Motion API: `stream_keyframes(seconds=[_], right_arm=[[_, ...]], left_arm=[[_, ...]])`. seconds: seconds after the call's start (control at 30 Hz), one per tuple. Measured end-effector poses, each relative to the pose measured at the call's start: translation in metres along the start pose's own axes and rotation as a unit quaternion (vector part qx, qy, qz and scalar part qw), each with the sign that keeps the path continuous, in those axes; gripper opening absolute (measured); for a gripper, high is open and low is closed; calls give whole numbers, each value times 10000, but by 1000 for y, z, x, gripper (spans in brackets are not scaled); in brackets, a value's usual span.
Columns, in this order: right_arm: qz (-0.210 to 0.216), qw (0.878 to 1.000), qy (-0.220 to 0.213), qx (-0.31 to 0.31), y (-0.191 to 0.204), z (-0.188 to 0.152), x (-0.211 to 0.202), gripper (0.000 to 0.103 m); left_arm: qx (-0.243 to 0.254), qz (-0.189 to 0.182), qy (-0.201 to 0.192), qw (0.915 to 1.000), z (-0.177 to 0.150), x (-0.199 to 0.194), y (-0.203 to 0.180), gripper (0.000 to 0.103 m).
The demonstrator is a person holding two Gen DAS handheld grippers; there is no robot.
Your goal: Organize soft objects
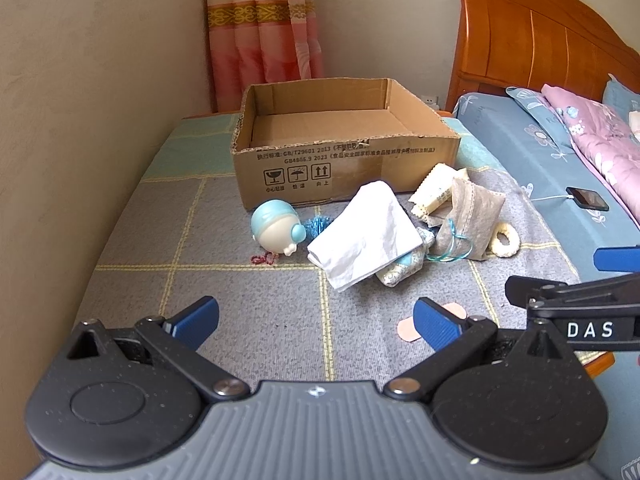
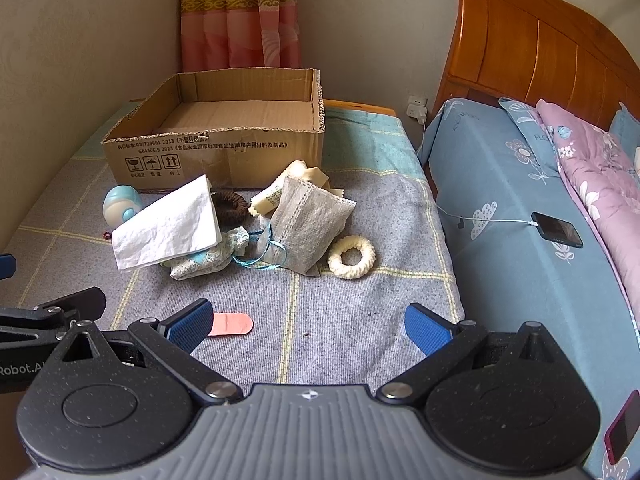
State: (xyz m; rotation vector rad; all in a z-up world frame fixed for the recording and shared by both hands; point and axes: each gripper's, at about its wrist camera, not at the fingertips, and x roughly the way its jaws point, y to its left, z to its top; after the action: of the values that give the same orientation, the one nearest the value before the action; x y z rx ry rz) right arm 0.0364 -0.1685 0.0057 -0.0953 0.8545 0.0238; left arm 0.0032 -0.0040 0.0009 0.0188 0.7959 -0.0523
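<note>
An open, empty cardboard box (image 1: 344, 148) (image 2: 224, 140) stands at the back of a cloth-covered table. In front of it lies a pile: a white folded cloth (image 1: 366, 236) (image 2: 168, 226), a grey sachet bag (image 1: 470, 214) (image 2: 310, 220) with a blue string, a patterned pouch (image 2: 204, 258), a cream packet (image 1: 434, 192) (image 2: 272, 198), a cream knitted ring (image 1: 505, 240) (image 2: 352, 258), a brown ring (image 2: 230, 206) and a blue-and-cream toy head (image 1: 278, 232) (image 2: 120, 206). My left gripper (image 1: 316, 322) and right gripper (image 2: 308, 326) are open and empty, well short of the pile.
A pink plaster (image 2: 231, 324) (image 1: 412, 326) lies near the grippers. The table (image 1: 240, 320) meets a wall on the left. A bed (image 2: 520, 240) with a phone (image 2: 558, 230) on a cable and a pink quilt (image 2: 600, 168) stands to the right. A curtain (image 1: 260, 28) hangs behind.
</note>
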Motion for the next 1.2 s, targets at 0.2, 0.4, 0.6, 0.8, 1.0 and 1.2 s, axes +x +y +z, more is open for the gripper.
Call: stream_keyframes(seconds=[0.2,0.4,0.6,0.8,1.0,1.2], right_arm=[[29,10000,-12,-43,0,3,3,103],[122,9997,-133,-141,-2,4,6,103],[223,9994,-136,-244,-4,4,16,103],[197,9994,-10,-267,-12,2,36,103],[348,9988,157,-321,-18,-6,53,103],[627,9962,197,-577,-11,-12,63,103]], left_arm=[[50,-123,-69,9999,2,3,2,103],[143,-296,-100,9994,2,10,4,103],[154,-304,-2,9994,1,24,10,103],[175,-302,88,9994,1,35,19,103],[306,-436,187,9984,0,48,27,103],[408,-638,557,9956,-11,72,28,103]])
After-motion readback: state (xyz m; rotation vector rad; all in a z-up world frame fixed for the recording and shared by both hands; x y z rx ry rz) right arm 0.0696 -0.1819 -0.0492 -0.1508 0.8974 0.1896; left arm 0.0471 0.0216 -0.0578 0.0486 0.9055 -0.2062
